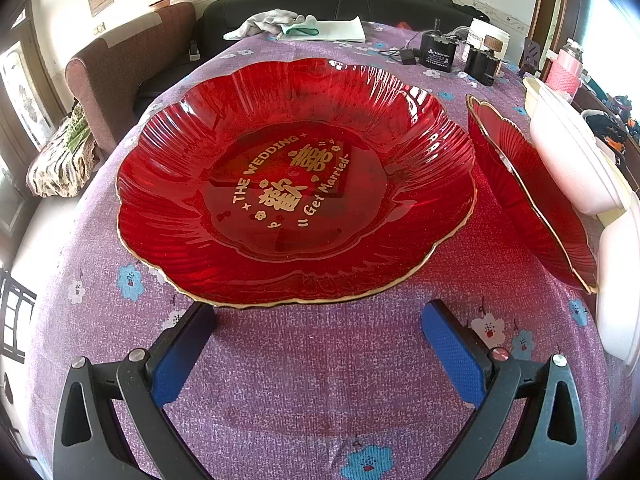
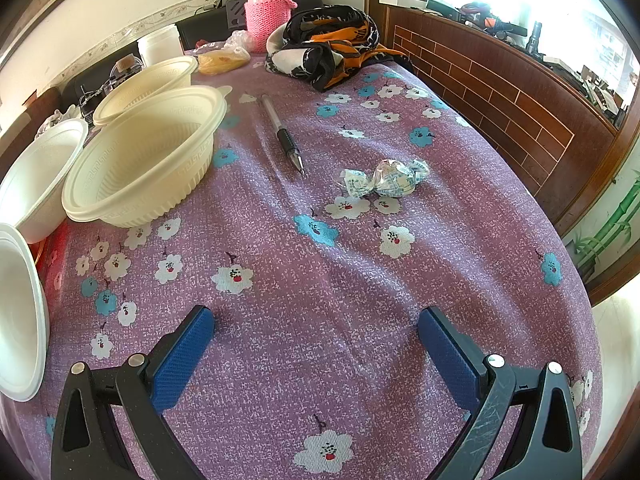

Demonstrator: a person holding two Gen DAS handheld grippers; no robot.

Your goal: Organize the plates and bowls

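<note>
Left wrist view showed the left gripper (image 1: 318, 322) low over the purple floral tablecloth (image 1: 320, 392), its blue-padded jaws spread wide and holding nothing. Just beyond the fingertips lay a large red glass plate (image 1: 296, 184) with a scalloped gold rim and gold lettering reading "THE WEDDING" and "Get Married". To its right a second red plate (image 1: 528, 196) stood tilted, leaning against white foam bowls (image 1: 568, 168). Farther back sat black electrical devices (image 1: 438, 54) and a folded white cloth (image 1: 320, 30), with a dark sofa (image 1: 340, 4) behind the table. In the right wrist view the right gripper (image 2: 316, 324) likewise hovered over the cloth with its jaws wide apart and empty. A white foam bowl (image 2: 20, 316) sat at the near left edge; beyond it were two cream plastic bowls (image 2: 148, 152), one behind the other. A black pen (image 2: 282, 134) and a wrapped candy (image 2: 386, 178) lay mid-table, and a pink thermos (image 2: 266, 4) stood at the far end beside a bundled scarf (image 2: 332, 46).
</note>
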